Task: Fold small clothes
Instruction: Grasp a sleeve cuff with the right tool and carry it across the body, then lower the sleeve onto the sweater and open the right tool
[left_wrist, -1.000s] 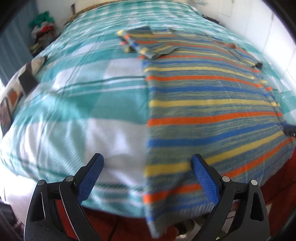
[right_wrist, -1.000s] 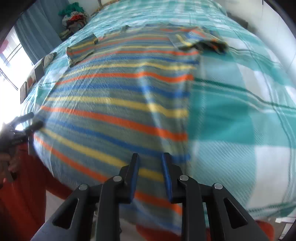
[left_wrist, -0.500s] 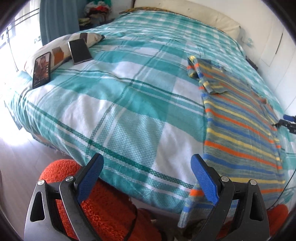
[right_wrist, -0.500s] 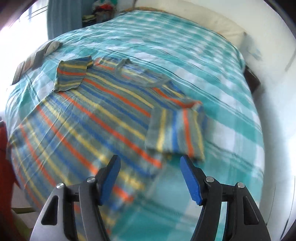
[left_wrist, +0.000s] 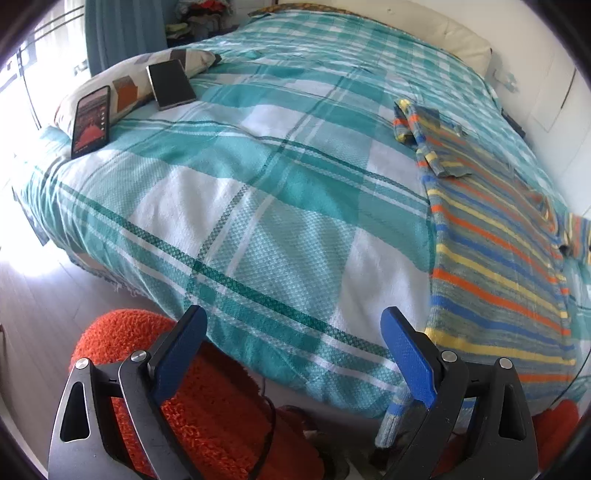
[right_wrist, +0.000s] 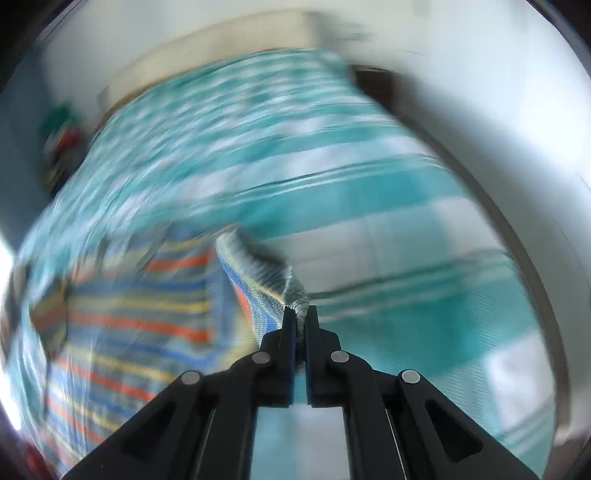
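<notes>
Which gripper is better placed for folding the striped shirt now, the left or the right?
The right gripper. It is shut on a bunched edge of the striped shirt. The left gripper is open and empty, over the bed's edge, beside the shirt.

a bed (left_wrist: 258, 206) under a teal and white checked cover fills the room. white walls (left_wrist: 546, 74) run behind it, a blue curtain (left_wrist: 122, 33) hangs by a bright window, and an orange rug (left_wrist: 207, 398) lies on the pale floor (left_wrist: 33, 306).
</notes>
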